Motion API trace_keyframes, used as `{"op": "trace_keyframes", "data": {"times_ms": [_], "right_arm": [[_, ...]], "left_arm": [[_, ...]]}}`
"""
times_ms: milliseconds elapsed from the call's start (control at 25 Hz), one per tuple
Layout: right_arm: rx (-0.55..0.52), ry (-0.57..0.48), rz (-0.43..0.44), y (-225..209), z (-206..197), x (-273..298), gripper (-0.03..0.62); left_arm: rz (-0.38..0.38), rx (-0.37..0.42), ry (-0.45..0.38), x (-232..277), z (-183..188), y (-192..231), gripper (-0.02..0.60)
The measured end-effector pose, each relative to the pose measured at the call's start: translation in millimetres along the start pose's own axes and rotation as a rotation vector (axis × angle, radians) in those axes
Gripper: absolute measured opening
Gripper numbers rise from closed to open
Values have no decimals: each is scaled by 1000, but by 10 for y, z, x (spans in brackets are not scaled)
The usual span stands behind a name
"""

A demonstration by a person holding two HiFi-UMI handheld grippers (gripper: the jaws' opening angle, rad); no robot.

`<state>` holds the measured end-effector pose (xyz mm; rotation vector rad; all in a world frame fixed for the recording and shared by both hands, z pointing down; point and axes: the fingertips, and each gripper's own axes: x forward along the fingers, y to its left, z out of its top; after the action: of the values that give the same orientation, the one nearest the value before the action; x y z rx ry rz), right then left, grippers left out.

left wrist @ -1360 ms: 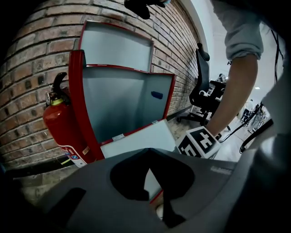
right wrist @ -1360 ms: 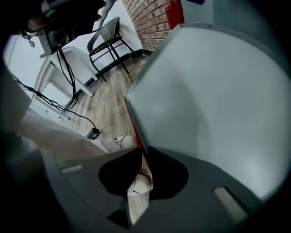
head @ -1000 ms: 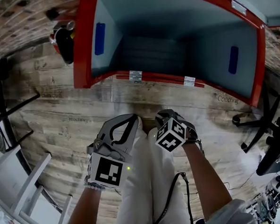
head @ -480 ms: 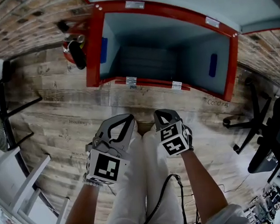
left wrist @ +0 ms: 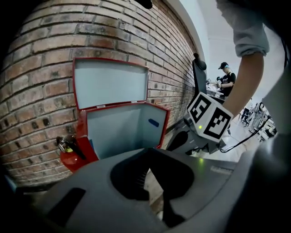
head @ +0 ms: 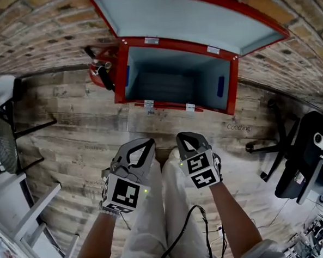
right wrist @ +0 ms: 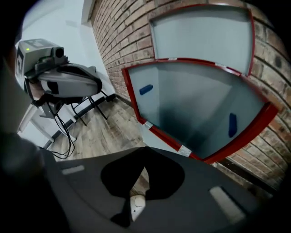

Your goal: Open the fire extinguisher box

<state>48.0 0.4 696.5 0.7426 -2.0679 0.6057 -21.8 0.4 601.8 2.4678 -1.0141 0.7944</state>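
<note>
Head view: the fire extinguisher box (head: 175, 84) stands open, lid (head: 187, 20) against the brick wall (head: 35, 30); left hand-held gripper (head: 144, 144) and right hand-held gripper (head: 186, 138) both have jaws together, empty.

Lab, brick wall (head: 35, 35), office chair (head: 301, 158)

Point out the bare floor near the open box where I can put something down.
Bare planks run from the box front to the person's legs and left to the black stand. The box inside looks bare too. Crowded: fire extinguisher tight at the box's left, office chairs at right, white frame lower left.
</note>
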Motion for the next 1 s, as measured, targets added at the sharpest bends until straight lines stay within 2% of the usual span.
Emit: {"op": "trace_keyframes", "data": {"times_ms": [400,680,1000], "right_arm": [[34,-119,-56,-48,574,-968,5],[67,-194,-76,87,938,-1639,6],[9,-267,-122,121,1337,-2356,5]], "left_arm": [[19,24,-8,-500,592,-163,-2],[-6,56,-34,-861,1080,-354,-2],[22,70,-80,-1320,1659,-327,-2]]}}
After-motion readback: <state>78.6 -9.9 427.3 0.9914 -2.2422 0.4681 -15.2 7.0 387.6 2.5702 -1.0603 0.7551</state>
